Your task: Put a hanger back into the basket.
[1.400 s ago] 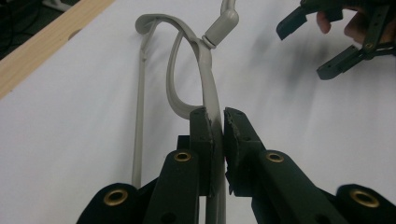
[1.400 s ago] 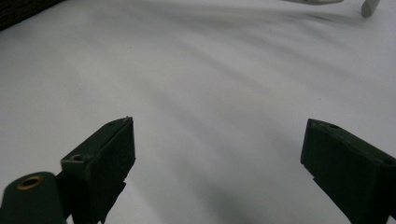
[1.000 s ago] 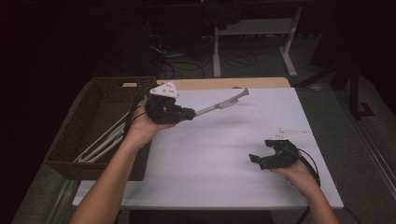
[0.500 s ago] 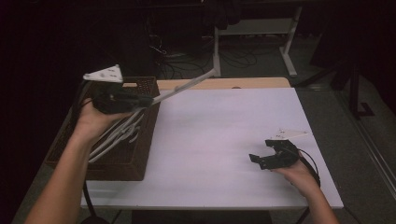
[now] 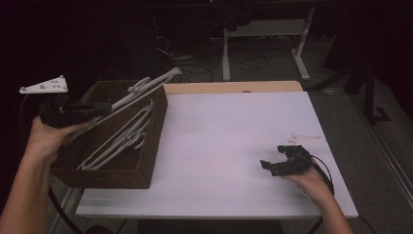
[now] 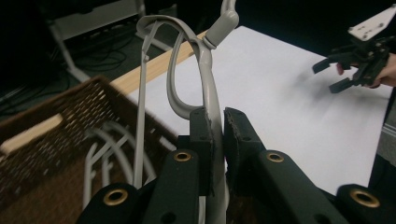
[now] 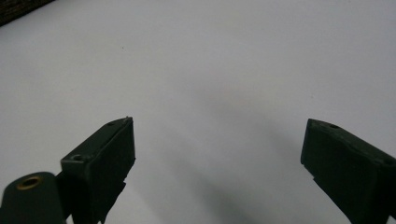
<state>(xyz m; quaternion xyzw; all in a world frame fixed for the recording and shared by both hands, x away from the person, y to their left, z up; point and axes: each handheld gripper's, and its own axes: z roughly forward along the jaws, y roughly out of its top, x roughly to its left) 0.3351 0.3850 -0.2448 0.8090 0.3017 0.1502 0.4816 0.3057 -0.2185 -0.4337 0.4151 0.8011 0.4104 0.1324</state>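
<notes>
A pale grey plastic hanger (image 5: 141, 92) slants over the woven basket (image 5: 146, 146), its hook end past the far rim, above more hangers (image 5: 117, 141) lying inside.

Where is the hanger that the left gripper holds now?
In the high view, the hanger is at the left, held by the left gripper above the basket.

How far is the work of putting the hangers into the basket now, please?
Done: several white hangers already lie in the wicker basket. In hand: the left gripper is shut on one grey hanger, held over the basket with its end past the far rim. Left: lowering and releasing it. The right gripper rests open on the white table, where no other hanger lies.
</notes>
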